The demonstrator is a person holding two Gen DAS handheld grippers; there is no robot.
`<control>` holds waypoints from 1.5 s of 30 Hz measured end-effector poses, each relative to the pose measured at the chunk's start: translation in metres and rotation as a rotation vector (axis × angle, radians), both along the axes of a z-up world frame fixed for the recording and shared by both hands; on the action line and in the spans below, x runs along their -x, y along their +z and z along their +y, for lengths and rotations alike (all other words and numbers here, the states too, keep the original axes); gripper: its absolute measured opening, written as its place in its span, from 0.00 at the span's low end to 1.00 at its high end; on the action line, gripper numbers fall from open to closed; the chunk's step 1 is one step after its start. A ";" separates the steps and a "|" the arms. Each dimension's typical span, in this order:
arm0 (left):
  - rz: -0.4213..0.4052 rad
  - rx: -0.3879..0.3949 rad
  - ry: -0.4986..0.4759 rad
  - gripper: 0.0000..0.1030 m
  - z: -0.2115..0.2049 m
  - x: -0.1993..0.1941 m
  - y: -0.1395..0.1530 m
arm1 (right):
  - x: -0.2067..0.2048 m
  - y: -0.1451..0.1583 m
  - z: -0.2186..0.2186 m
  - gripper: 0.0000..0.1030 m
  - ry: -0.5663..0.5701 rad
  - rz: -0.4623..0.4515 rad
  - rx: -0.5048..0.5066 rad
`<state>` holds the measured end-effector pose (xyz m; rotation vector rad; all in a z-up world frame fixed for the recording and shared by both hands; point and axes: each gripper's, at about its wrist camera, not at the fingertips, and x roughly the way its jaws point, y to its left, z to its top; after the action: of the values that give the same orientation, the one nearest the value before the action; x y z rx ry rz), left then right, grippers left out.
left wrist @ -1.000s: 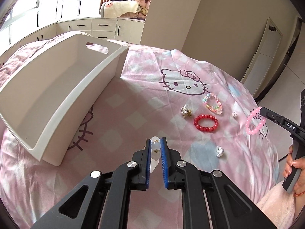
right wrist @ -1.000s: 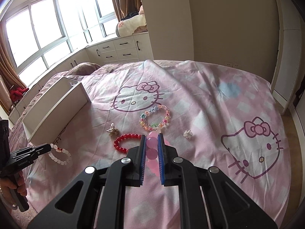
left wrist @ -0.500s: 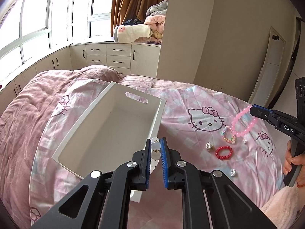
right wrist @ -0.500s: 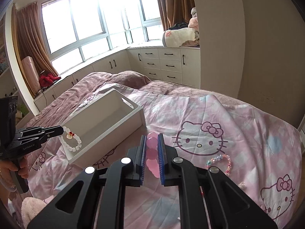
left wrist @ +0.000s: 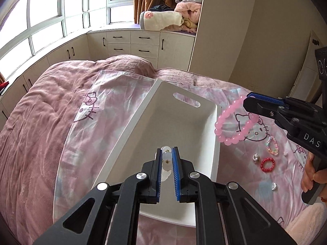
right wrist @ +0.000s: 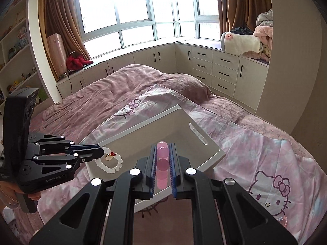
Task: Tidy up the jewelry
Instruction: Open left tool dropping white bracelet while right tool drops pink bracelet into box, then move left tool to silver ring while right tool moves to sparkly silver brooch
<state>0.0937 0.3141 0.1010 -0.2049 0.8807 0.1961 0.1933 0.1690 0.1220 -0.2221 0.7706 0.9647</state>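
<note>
My left gripper (left wrist: 166, 153) is shut on a white bead bracelet (left wrist: 166, 161) and holds it above the open white bin (left wrist: 184, 126). In the right wrist view the same bracelet (right wrist: 109, 161) hangs from the left gripper (right wrist: 101, 153) over the bin's near corner. My right gripper (right wrist: 161, 149) is shut on a pink bead bracelet (right wrist: 162, 163) above the bin (right wrist: 143, 134). In the left wrist view the pink bracelet (left wrist: 235, 122) dangles from the right gripper (left wrist: 248, 101) just right of the bin's rim.
A red bead bracelet (left wrist: 268, 165), a multicoloured bracelet (left wrist: 272, 148) and small silver pieces (left wrist: 255, 157) lie on the pink Hello Kitty sheet (left wrist: 114, 106) right of the bin. Cabinets (right wrist: 214, 65) and windows stand behind the bed.
Both grippers have lifted off the sheet and swung left, carrying their bracelets from the jewelry pile to above the white bin.
</note>
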 end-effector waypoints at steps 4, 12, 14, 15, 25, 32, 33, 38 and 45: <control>0.053 0.012 0.031 0.14 0.015 -0.013 -0.029 | -0.012 -0.031 0.031 0.12 -0.018 0.039 0.046; 0.110 0.005 0.044 0.15 0.022 -0.027 -0.065 | -0.023 -0.073 0.062 0.12 -0.034 0.084 0.105; 0.116 -0.003 0.040 0.15 0.018 -0.029 -0.067 | -0.023 -0.078 0.066 0.13 -0.027 0.096 0.113; 0.112 0.001 0.042 0.18 0.017 -0.029 -0.067 | -0.022 -0.079 0.067 0.13 -0.023 0.095 0.111; 0.035 -0.051 0.068 0.60 -0.001 -0.017 -0.041 | -0.022 -0.043 0.034 0.52 -0.048 0.037 0.026; -0.146 -0.141 0.094 0.90 -0.046 0.001 -0.003 | -0.009 -0.003 -0.053 0.83 -0.105 -0.088 -0.037; -0.176 -0.176 0.105 0.91 -0.056 0.004 0.002 | -0.004 0.000 -0.069 0.83 -0.117 -0.103 -0.045; -0.292 -0.223 0.133 0.95 -0.102 0.017 0.016 | 0.015 0.002 -0.157 0.95 -0.224 -0.165 -0.067; -0.309 -0.054 0.067 0.97 -0.158 0.009 0.009 | 0.014 -0.018 -0.268 0.95 -0.370 -0.153 -0.021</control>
<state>0.0842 0.1561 0.1098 -0.2083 0.5617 0.2434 0.1796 -0.0994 0.1039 -0.1268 0.6330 0.5980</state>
